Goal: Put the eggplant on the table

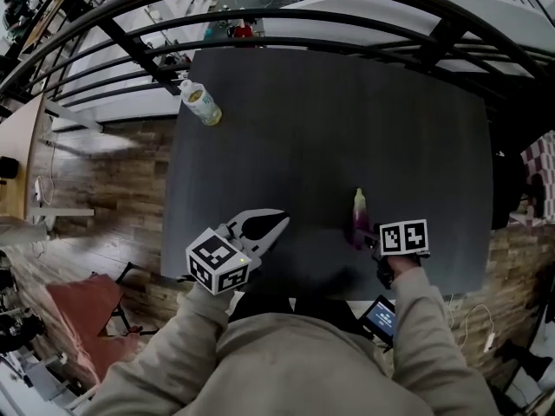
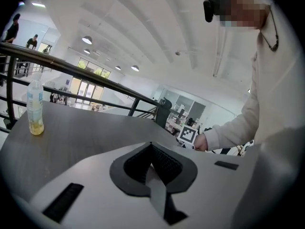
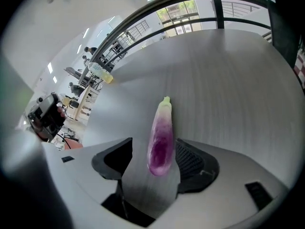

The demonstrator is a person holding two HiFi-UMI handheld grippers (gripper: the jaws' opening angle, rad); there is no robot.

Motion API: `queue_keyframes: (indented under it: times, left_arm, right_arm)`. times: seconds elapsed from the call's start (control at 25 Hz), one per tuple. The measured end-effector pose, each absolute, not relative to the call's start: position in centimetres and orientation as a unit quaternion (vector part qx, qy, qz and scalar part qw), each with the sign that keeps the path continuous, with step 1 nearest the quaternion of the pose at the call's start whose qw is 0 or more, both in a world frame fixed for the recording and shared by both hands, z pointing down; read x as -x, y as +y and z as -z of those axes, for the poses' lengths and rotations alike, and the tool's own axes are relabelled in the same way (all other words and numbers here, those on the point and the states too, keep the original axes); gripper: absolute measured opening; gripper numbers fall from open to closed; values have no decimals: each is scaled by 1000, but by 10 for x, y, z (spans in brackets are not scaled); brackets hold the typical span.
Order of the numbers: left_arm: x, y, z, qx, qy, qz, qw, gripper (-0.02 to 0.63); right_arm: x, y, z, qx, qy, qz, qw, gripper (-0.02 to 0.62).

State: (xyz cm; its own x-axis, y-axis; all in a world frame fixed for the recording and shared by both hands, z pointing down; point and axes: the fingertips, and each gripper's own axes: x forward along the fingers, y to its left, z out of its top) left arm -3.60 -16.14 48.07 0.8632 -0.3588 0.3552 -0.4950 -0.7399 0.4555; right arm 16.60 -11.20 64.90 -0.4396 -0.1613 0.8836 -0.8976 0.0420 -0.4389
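The eggplant [image 3: 160,137] lies on the surface [image 3: 228,80] between the spread jaws of my right gripper [image 3: 154,143], nearer the right-hand jaw and not clamped. My left gripper [image 2: 151,144] is closed and empty. If I pull back crookedly, that near jaw could snag the eggplant and roll it.

The eggplant [image 1: 359,219] is lying on the dark table [image 1: 416,146] just ahead of the right gripper [image 1: 371,241]. The left gripper [image 1: 279,225] is hovering beside it, and a bottle [image 1: 200,102] is sitting way beyond.
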Motion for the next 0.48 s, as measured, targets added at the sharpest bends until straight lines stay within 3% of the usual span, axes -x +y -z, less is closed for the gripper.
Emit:
queue_keyframes:
  times: [0.32,0.48]
  left_arm:
    - [11,-170,-423,-946,-192,-99,241,6]
    - [3,-170,-389,-955,-178,-74,226,6]
  right_arm:
    - [-150,-137,-549,-374,-734,-528,207,256]
    - [-136,-149,-475,-348,-796,-478,129,96]
